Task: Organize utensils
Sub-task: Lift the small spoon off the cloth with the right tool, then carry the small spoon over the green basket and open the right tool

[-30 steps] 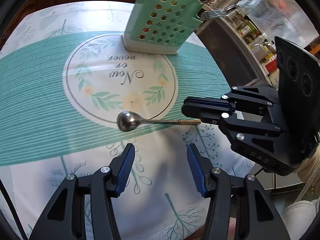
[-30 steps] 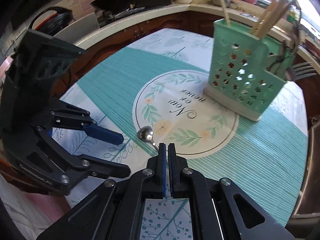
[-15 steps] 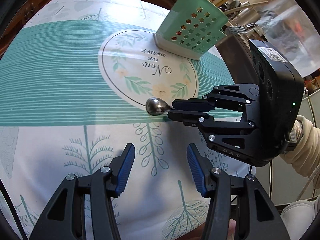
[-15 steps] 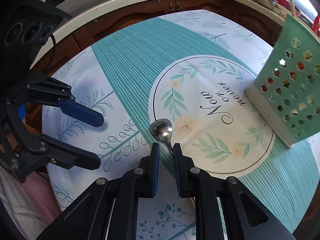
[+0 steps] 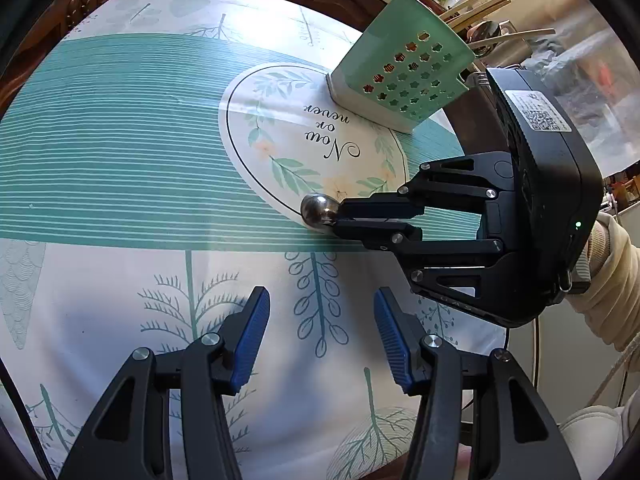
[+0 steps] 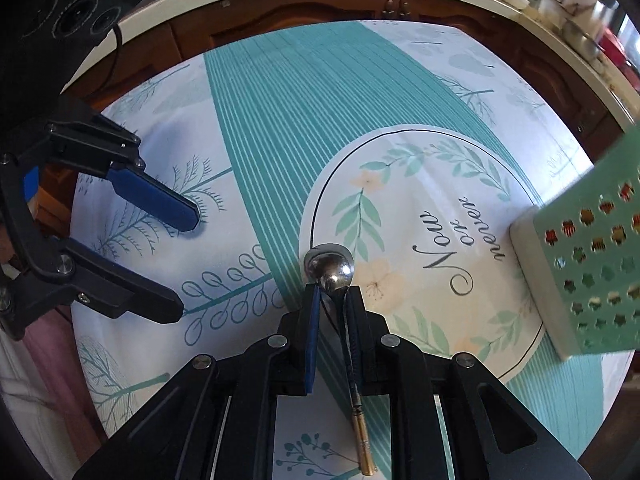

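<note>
One spoon (image 6: 329, 270) — between right jaws.

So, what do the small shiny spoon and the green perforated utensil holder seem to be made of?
Small shiny spoon: probably polished steel, since its bowl mirrors the light; the handle end looks brass-coloured, maybe plated.
Green perforated utensil holder: likely moulded plastic, matt mint green with clean flower-shaped holes and a cream base.
</note>
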{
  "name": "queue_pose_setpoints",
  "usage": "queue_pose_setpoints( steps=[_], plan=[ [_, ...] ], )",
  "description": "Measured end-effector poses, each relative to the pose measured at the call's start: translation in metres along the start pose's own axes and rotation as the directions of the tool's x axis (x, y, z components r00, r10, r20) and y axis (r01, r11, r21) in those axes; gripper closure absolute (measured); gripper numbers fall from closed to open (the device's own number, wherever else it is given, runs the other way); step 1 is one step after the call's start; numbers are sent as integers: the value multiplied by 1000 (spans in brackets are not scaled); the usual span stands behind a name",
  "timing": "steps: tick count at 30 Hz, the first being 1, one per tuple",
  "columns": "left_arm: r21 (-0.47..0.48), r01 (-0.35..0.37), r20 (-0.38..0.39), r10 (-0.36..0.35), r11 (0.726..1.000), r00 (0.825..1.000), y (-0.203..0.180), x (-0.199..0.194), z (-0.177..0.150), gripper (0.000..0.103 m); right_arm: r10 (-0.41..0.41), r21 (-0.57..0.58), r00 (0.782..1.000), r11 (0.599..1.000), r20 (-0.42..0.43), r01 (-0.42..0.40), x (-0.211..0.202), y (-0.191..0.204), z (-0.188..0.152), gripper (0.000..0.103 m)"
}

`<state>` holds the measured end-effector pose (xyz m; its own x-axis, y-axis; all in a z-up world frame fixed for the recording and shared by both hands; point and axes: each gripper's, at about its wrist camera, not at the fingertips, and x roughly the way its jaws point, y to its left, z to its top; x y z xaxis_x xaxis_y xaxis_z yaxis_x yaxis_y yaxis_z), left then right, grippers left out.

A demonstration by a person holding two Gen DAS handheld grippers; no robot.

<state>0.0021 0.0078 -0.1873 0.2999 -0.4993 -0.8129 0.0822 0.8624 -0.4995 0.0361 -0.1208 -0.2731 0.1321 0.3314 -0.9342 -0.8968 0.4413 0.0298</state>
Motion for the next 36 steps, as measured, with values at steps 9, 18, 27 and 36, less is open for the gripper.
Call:
queue_pose_setpoints(
  steps=[9, 18, 27, 36],
  plan=[
    [-8, -6, 1, 6, 1000, 1000, 5, -4, 0, 51, 21, 125, 999, 992, 33, -25, -4, -10, -3, 100],
    [30, 55, -20, -55, 998, 998, -5, 14, 9, 51, 63, 343, 987, 933, 148, -111, -24, -38, -23, 100],
    [18, 174, -9, -174, 985, 985, -25, 51, 25, 51, 79, 550, 952, 801, 296, -237, -40, -63, -51, 100],
    [81, 209, 9, -210, 975, 978, -47, 69, 37, 55, 46, 624, 927, 727, 372, -286, -55, -76, -76, 100]
  ],
)
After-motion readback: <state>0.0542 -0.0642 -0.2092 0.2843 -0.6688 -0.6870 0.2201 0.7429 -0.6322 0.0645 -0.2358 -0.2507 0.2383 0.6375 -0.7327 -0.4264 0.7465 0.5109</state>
